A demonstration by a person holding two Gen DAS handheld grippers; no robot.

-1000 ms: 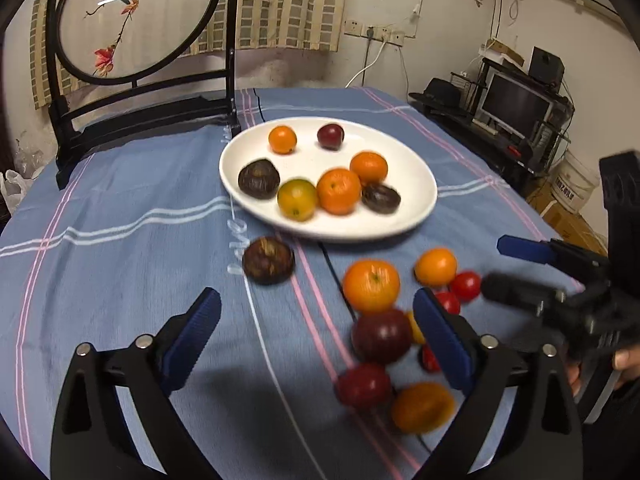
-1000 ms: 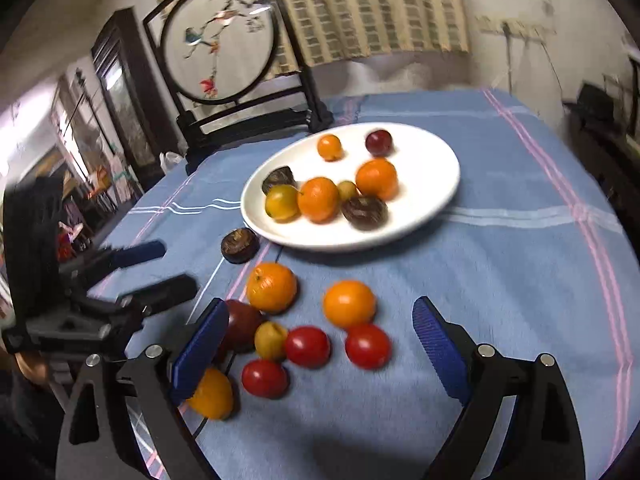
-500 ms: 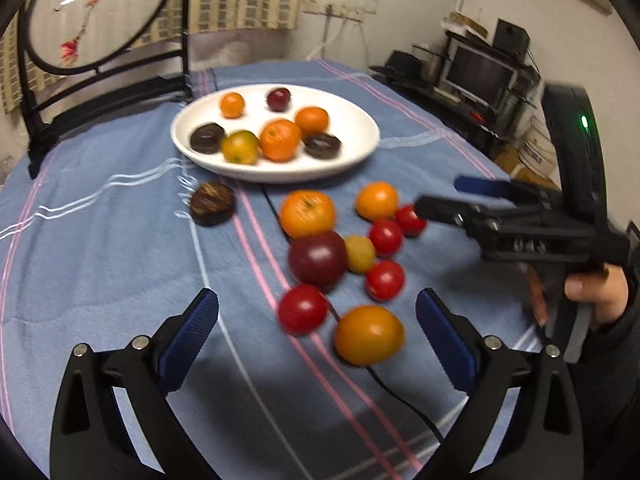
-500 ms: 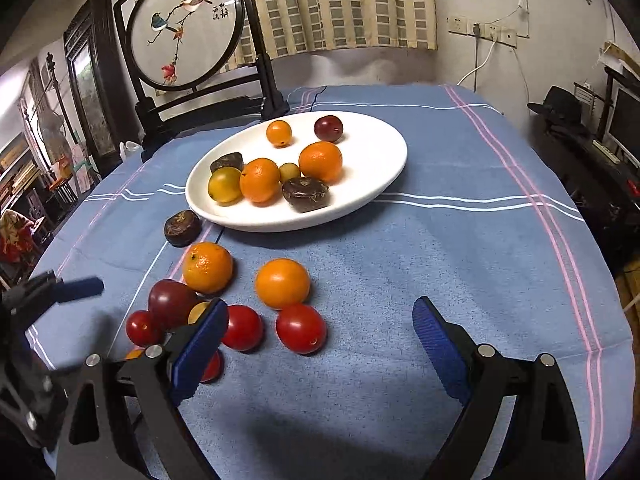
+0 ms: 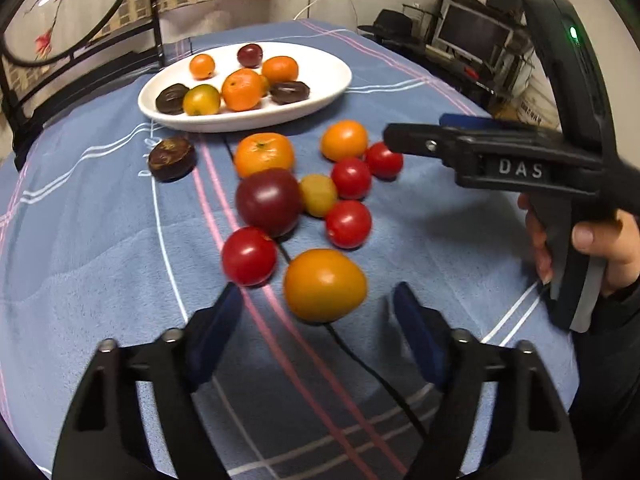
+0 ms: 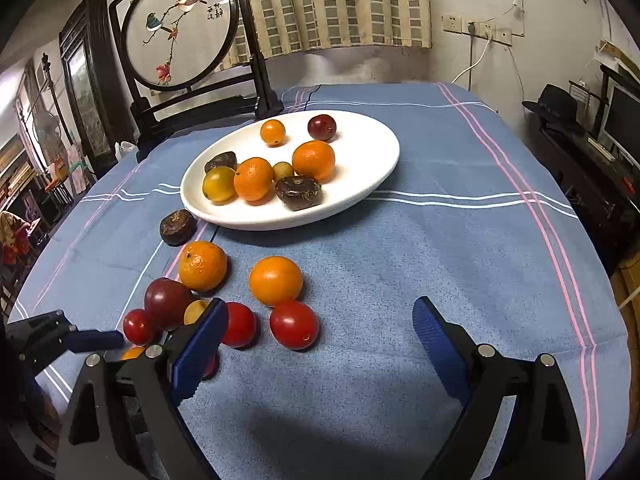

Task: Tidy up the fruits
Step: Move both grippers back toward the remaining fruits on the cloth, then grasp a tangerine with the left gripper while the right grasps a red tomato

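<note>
A white plate (image 5: 320, 96) (image 6: 372, 176) holds several fruits at the table's middle. Loose fruit lies in front of it: an orange-yellow tomato (image 5: 325, 285), red tomatoes (image 5: 249, 256) (image 6: 294, 325), a dark plum (image 5: 269, 202), tangerines (image 5: 264, 154) (image 6: 276, 281) and a dark brown fruit (image 5: 172, 159). My left gripper (image 5: 320, 320) is open, its pads on either side of the orange-yellow tomato, just short of it. My right gripper (image 6: 320, 332) is open and empty, low over the cloth right of the pile. It also shows in the left wrist view (image 5: 460, 136).
A blue striped cloth (image 6: 460, 260) covers the round table. A dark chair with a round embroidered panel (image 6: 180, 32) stands behind the plate. A black cable (image 5: 360, 360) runs across the cloth under the fruit. Shelves with a monitor (image 5: 476, 36) stand at the right.
My left gripper has moved forward and down to the orange-yellow tomato, its pads now closer together. My right gripper has shifted right, away from the fruit pile.
</note>
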